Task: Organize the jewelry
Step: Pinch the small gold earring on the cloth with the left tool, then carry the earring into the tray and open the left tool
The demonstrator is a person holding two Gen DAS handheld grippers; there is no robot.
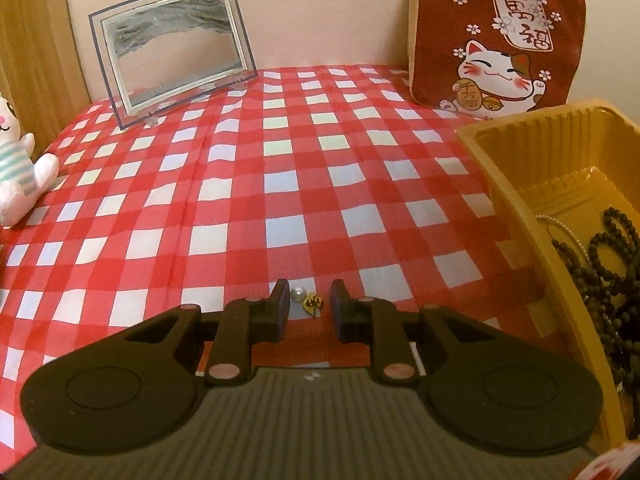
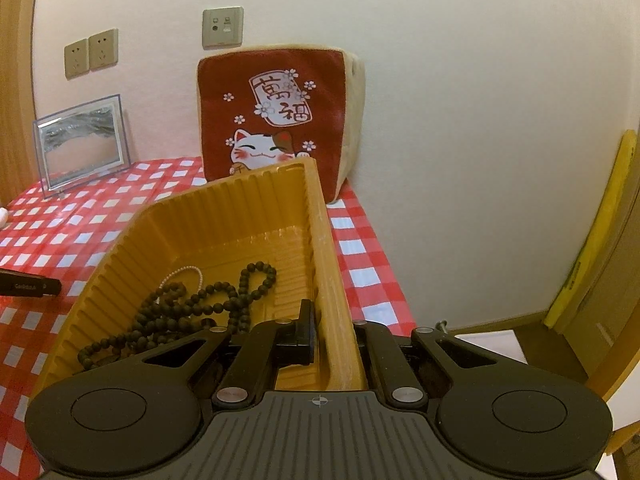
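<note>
A small pearl earring [image 1: 297,294] and a gold heart-shaped piece [image 1: 313,303] lie on the red checked cloth [image 1: 280,184]. My left gripper [image 1: 310,298] is low over them with its jaws a little apart. Both pieces sit in the gap and the pads touch neither. To the right stands a yellow plastic tray [image 1: 516,208] holding dark bead strings [image 1: 612,248]. In the right wrist view, my right gripper [image 2: 332,318] is shut on the right wall of the tray [image 2: 240,216]. One finger is inside and the other is hidden behind the wall. Dark bead strings [image 2: 224,296] and a thin pearl chain [image 2: 186,270] lie inside.
A glass sand-picture frame [image 1: 172,52] stands at the back left. A red lucky-cat cushion [image 1: 496,40] leans on the wall at the back right. A white plush toy [image 1: 16,160] sits at the left edge. The table's right edge [image 2: 384,276] runs close beside the tray.
</note>
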